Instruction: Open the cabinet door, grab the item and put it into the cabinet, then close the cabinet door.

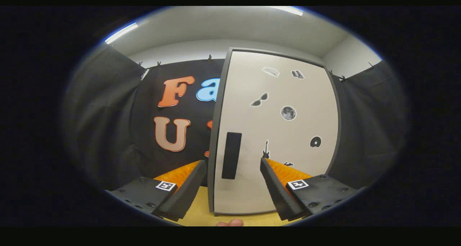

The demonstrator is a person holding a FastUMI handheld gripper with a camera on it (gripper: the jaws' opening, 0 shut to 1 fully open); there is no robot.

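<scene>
We look along the tool (pixel 233 174) toward a white cabinet (pixel 277 130) that stands upright on a yellowish tabletop (pixel 197 213) inside the booth. The tool's two fingers are spread wide apart and hold nothing; the left finger (pixel 185 192) and the right finger (pixel 279 192) frame the lower part of the cabinet front, and neither one touches it as far as we can tell.

The cabinet door (pixel 252 188) is shut, flush with the dark frame that runs round its edges. A dark, upright rectangular handle (pixel 231 155) sits near the door's left edge, and it lies just ahead of the fingers, in the gap between them, closer to the left finger than to the right.

Several small stickers are scattered over the door: a pair of sunglasses (pixel 259 99), a round moon-like disc (pixel 288 113), a small guitar (pixel 265 149) just above the right fingertip, a dark rounded shape (pixel 315 142) farther right, and two pale ones near the top that we cannot make out.

At the near edge of the tabletop, between the fingers and closer than the cabinet's base, a fingertip (pixel 230 223) of a person's hand shows. Black cloth forms the booth wall (pixel 108 123) behind and beside the cabinet.
</scene>
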